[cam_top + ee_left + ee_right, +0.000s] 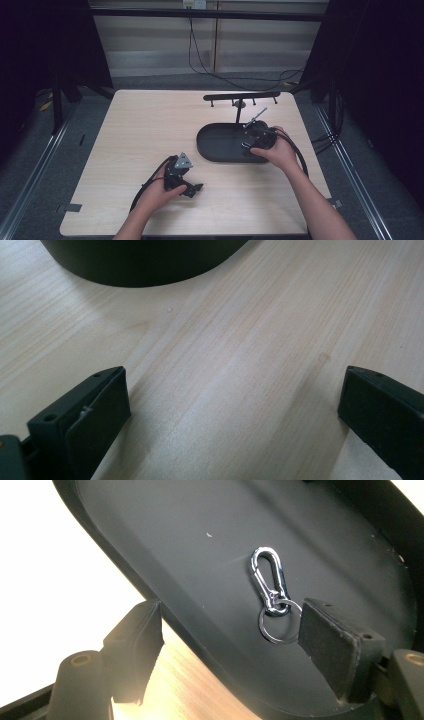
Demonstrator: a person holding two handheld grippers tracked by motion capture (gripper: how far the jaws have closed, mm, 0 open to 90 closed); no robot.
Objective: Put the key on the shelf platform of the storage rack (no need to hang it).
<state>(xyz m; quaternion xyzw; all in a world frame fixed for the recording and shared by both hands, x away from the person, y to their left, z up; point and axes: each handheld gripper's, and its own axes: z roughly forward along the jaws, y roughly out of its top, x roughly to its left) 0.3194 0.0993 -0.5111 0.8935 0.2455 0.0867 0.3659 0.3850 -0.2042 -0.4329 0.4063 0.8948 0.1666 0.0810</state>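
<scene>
Tray (165, 535), black and oval, holds one silver carabiner keyring (272, 592) lying flat on its floor. Right gripper (232, 630) hangs over the tray, jaws wide, one pad just beside the ring, gripping nothing. Left gripper (232, 400), near the tray's rim, gapes empty.

High view above, looking forward-down; claw views close, both sharing the black tray (220, 145) (rim).

A shiny silver clip (269, 580) with its silver ring (274, 626) lies on a matt black oval tray (220, 142). The table (150, 125) is pale wood with fine straight grain. Both grippers, left (192, 190) and right (230, 630), are black.
</scene>
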